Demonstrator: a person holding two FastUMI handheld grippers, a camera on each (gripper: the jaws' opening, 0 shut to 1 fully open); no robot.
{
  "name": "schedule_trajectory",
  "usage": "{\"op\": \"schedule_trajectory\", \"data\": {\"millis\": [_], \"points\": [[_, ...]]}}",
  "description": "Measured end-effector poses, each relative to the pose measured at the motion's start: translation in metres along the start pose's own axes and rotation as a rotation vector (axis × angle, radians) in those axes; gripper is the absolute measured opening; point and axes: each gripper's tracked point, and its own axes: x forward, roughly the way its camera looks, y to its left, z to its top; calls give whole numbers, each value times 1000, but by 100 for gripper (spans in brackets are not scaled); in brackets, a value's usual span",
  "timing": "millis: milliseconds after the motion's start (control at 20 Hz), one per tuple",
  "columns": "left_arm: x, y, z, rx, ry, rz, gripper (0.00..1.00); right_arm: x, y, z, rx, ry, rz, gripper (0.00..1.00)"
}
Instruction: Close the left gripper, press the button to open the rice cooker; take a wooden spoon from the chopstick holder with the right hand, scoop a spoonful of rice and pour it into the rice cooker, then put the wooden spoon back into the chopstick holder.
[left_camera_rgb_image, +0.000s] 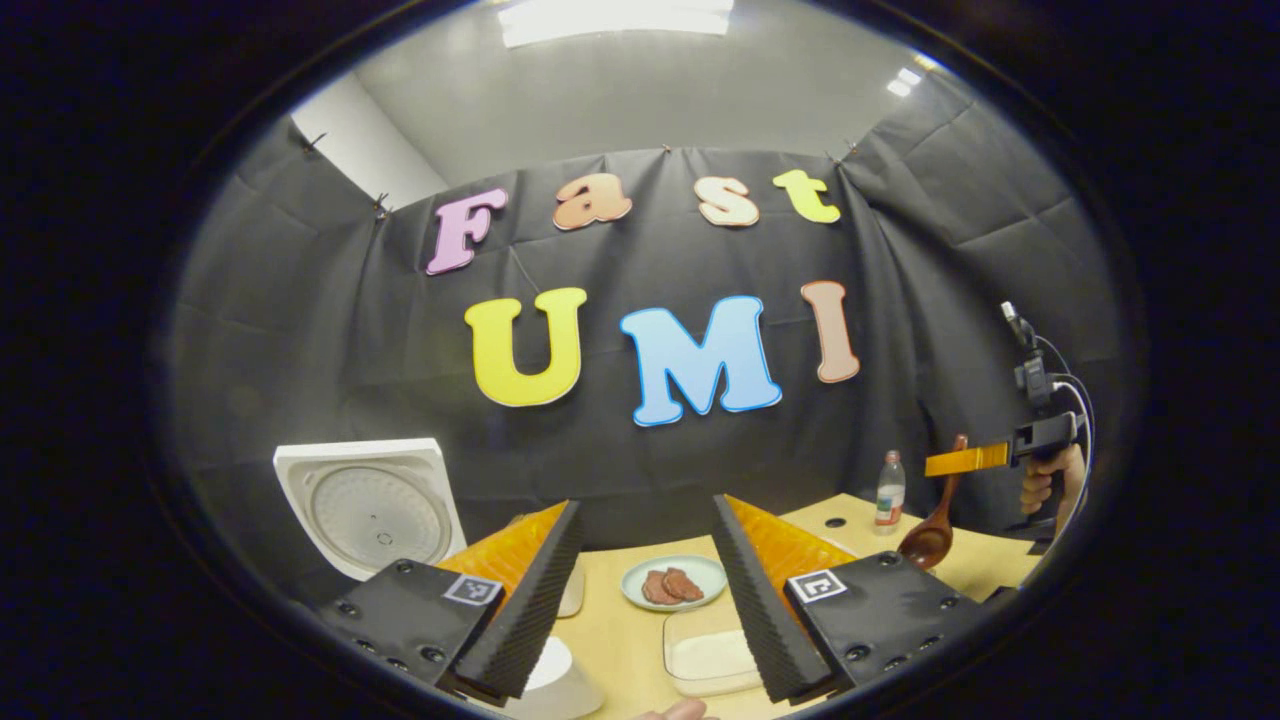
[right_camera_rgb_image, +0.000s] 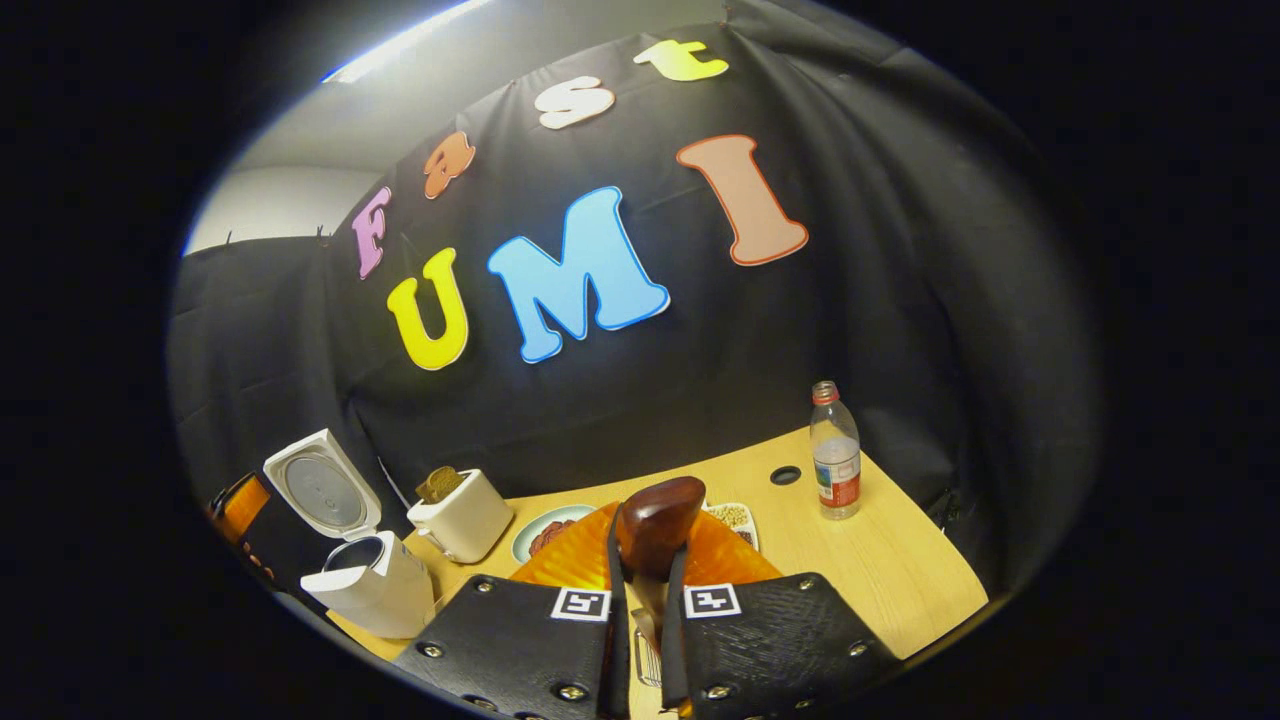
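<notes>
In the left gripper view the rice cooker's lid (left_camera_rgb_image: 372, 506) stands open at the left, and part of its white body (left_camera_rgb_image: 556, 680) shows below my left gripper (left_camera_rgb_image: 647, 505). That gripper is open and holds nothing. A clear container of rice (left_camera_rgb_image: 710, 655) lies on the table between its fingers. Far right, the other gripper (left_camera_rgb_image: 965, 460) holds the wooden spoon (left_camera_rgb_image: 934, 525) with its bowl hanging down. In the right gripper view my right gripper (right_camera_rgb_image: 650, 565) is shut on the spoon's handle, and the dark bowl (right_camera_rgb_image: 658, 522) sticks out ahead. The open rice cooker (right_camera_rgb_image: 362, 575) and the white chopstick holder (right_camera_rgb_image: 462, 518) stand at the left.
A plate with meat slices (left_camera_rgb_image: 672, 582) sits mid-table, and shows again as the plate (right_camera_rgb_image: 545, 535) beside a small dish of beans (right_camera_rgb_image: 736, 515). A plastic bottle (right_camera_rgb_image: 835, 452) stands at the back right near a hole in the wooden table (right_camera_rgb_image: 880, 570). A hand (left_camera_rgb_image: 1050, 485) grips the right gripper.
</notes>
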Motion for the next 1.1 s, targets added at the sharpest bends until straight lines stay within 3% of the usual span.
{"op": "schedule_trajectory", "data": {"millis": [250, 300, 400, 500, 600, 800, 900, 1050, 1100], "points": [[2, 3, -9, -32, 15, -1, 92, 10, -8, -19, 20, 9, -43, 13], [1, 6, -10, -36, 15, 5, 82, 12, -12, -24, 16, 9, -63, 13], [-1, 12, -11, -36, 15, 21, 83, 13, -14, -31, 34, 18, -79, 13], [-1, 14, -13, -40, 19, 22, 92, 20, -16, -41, 52, 28, -94, 13], [-3, 16, -18, -32, 26, 26, 92, 26, -19, -52, 43, 36, -107, 13], [0, 18, -20, -31, 29, 29, 83, 29, -19, -60, -2, 34, -115, 14], [0, 18, -25, -31, 30, 31, 92, 31, -25, -63, -60, 26, -136, 21], [3, 13, -31, -28, 45, 24, 92, 25, -36, -57, -134, 4, -186, 40], [4, 12, -32, -28, 46, 22, 83, 21, -39, -50, -159, -15, -204, 43]]}}
